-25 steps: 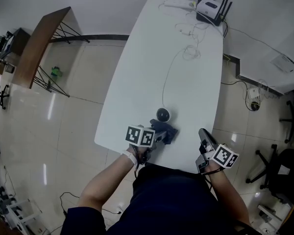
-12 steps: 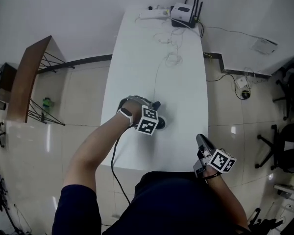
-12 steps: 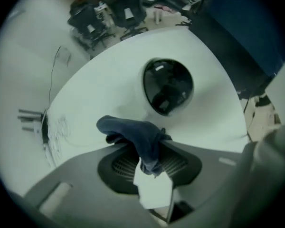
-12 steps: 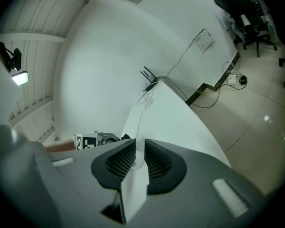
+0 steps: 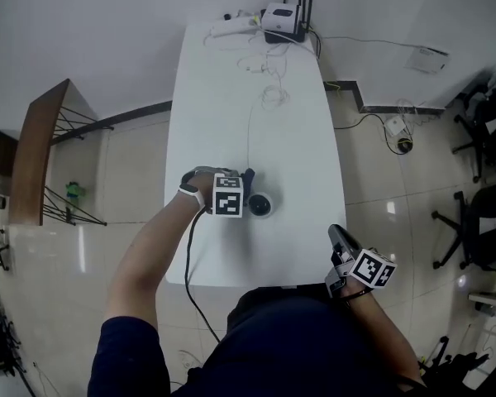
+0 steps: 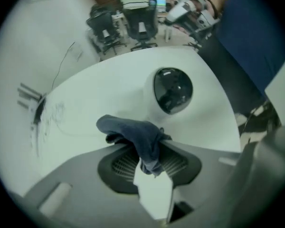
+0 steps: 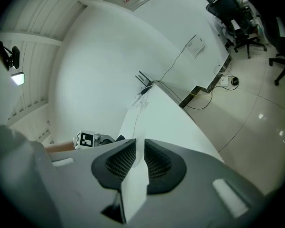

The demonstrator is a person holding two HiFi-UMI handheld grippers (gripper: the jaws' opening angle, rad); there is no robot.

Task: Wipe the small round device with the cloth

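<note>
left claw: left gripper (image 6: 149, 150) clamped on a crumpled dark blue cloth (image 6: 133, 131)
cloth: just beside the small round white device with a dark dome (image 6: 172, 90), mid-frame on the long white table (image 5: 302, 131)
left arm: stretched out over the table's near edge
right claw: right gripper (image 7: 139, 148) nearly closed with a thin gap, holding nothing, parked at the lower right of the head view

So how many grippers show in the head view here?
2. The left gripper is over the table beside the small round device, clamping the cloth. The right gripper is near the table's near right corner, empty. Neither is hidden.
</note>
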